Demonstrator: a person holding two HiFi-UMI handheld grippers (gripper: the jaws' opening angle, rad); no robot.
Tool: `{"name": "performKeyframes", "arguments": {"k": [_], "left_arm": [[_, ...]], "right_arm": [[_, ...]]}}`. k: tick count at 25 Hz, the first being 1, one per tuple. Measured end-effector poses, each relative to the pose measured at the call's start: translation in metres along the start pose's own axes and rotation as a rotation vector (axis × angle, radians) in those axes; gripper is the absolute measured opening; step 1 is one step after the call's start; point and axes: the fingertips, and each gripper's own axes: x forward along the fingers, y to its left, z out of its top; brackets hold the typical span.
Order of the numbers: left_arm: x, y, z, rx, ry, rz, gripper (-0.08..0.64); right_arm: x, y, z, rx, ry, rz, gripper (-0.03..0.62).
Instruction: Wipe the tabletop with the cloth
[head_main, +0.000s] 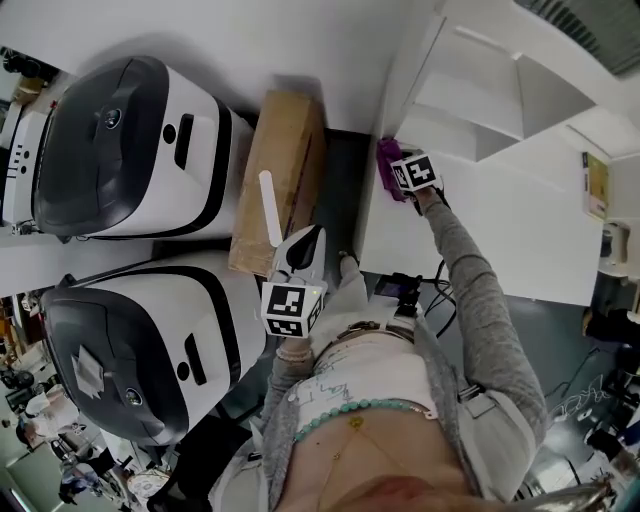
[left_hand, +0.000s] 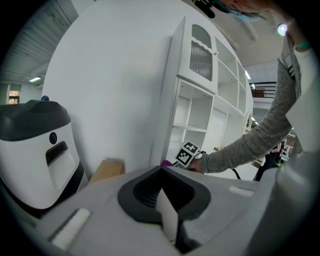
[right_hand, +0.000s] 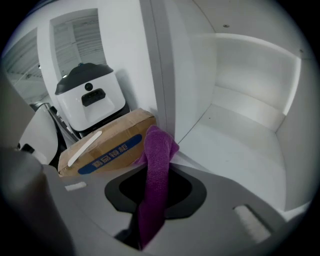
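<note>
The right tongs (head_main: 400, 178) are clenched on a purple cloth (head_main: 388, 160), which runs up between the two jaws and folds over at its top end. In the head view the cloth sits at about 1 o'clock, right at the far left corner of the white surface (head_main: 500, 245), where that surface's left edge meets the upright side panel of a white shelf unit (head_main: 470, 85). From that corner the surface spreads toward 3 and 5 o'clock under the outstretched grey sleeve (head_main: 480, 300), and in the right gripper view it runs on into a white recess toward 2 o'clock. Beyond the left edge, a narrow strip of dark floor (head_main: 345, 195) separates the surface from a long cardboard box (head_main: 285, 150) at 12 o'clock, which carries a white strip (head_main: 268, 208) on its top. The left tongs (head_main: 308, 245) are held close to the person's body near the centre, jaws pressed together with nothing between them, their tips pointing at the near end of the box. Two large white-and-dark machines fill the left side, one (head_main: 130, 150) at 10 o'clock and another (head_main: 140, 350) at 8 o'clock, both near the box. A plain white wall (head_main: 300, 40) backs the machines and the box at 12 o'clock.
</note>
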Motion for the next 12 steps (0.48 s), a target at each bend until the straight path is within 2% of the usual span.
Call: {"name": "performKeyframes", "arguments": {"k": [3, 5, 12], "left_arm": [[0.003, -0.007, 0.000, 0.009, 0.003, -0.015, 0.000], [0.003, -0.013, -0.001, 0.017, 0.007, -0.027, 0.000], [0.001, -0.026, -0.003, 0.033, 0.014, -0.050, 0.000]], "right_arm": [[-0.003, -0.001, -0.002, -0.102, 0.014, -0.023, 0.095], [-0.005, -0.002, -0.004, -0.137, 0.007, -0.047, 0.095], [-0.009, -0.008, -0.008, -0.031, -0.031, -0.057, 0.095]]}}
